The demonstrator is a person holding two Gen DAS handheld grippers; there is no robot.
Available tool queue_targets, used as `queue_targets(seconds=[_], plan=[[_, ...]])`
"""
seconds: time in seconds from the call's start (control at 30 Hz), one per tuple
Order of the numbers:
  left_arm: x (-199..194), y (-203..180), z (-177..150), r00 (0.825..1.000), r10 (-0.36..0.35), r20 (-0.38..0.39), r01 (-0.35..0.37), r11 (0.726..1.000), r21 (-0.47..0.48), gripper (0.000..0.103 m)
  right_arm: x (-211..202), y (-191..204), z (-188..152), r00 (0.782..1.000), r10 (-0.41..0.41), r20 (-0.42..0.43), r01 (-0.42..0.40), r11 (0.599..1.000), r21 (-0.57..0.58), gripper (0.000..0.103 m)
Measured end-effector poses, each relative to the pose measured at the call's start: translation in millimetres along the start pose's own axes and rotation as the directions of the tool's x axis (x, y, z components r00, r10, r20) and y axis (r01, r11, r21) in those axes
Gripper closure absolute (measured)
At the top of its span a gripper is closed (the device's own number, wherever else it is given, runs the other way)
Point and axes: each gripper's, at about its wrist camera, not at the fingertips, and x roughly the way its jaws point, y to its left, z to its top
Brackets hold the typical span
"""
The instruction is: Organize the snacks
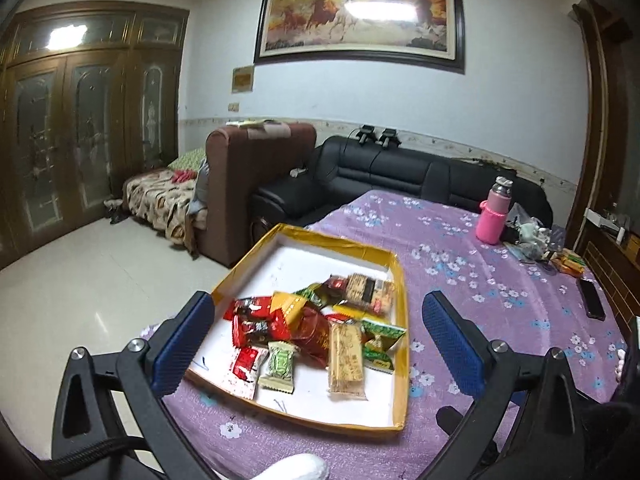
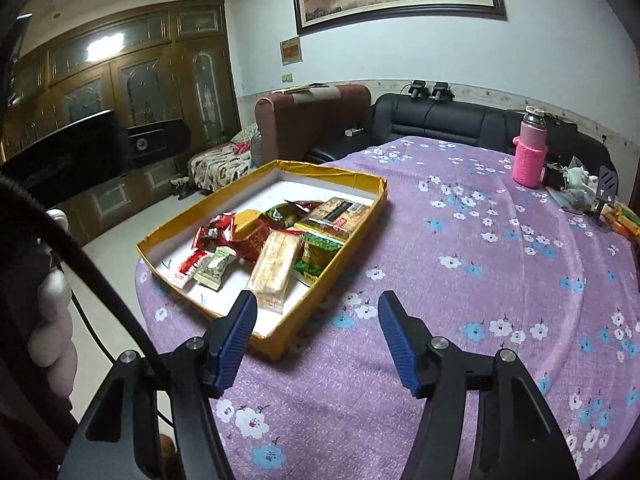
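One shallow cardboard tray (image 1: 394, 264), yellow on its rim and white inside, is lying on the worktop (image 1: 480, 264), near its left edge, and all the snacks (image 1: 316, 328) are sitting inside it in one loose pile. I am counting about a dozen packets, though some are overlapping and blurred: two long clear packs of pale biscuits, several shiny red wrappers, three or four green ones and one yellow. The worktop is wearing a soft purple cloth with small white and blue flowers. One pink bottle (image 2: 529, 152) in a knitted sleeve is standing upright far from the tray, at the back right, beside a small heap of bags. The left gripper (image 1: 320, 344) is hovering over the near part of the tray, tilted a little downward, and its two blue ribbed fingers (image 1: 184, 344) are standing wide apart with nothing pressed between them. The right gripper (image 2: 316, 340) is pointing down at the bare cloth just beside the near corner of the tray; its fingers (image 2: 400, 344) are also standing apart and are holding nothing. In the right wrist view, a hand (image 2: 54, 312) is gripping a black handle at the left edge.
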Motion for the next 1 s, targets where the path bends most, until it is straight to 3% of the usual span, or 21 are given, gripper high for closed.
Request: queue_targets(seconds=[0.7,1.0], plan=[[44.9,-8.6,-25.2,0.986,-0.016,-0.166,0.022,0.999,0.034,0.000,27.6,-1.8,-12.0,0.996,-0.004,-0.084,0.004,1.000,0.006,0.037],[53.4,-7.3,-30.4,0.979,-0.024,-0.204,0.031,0.999,0.029,0.000,33.7,-4.1,-13.2,0.995,-0.002,-0.102,0.004,1.000,0.018,0.036]])
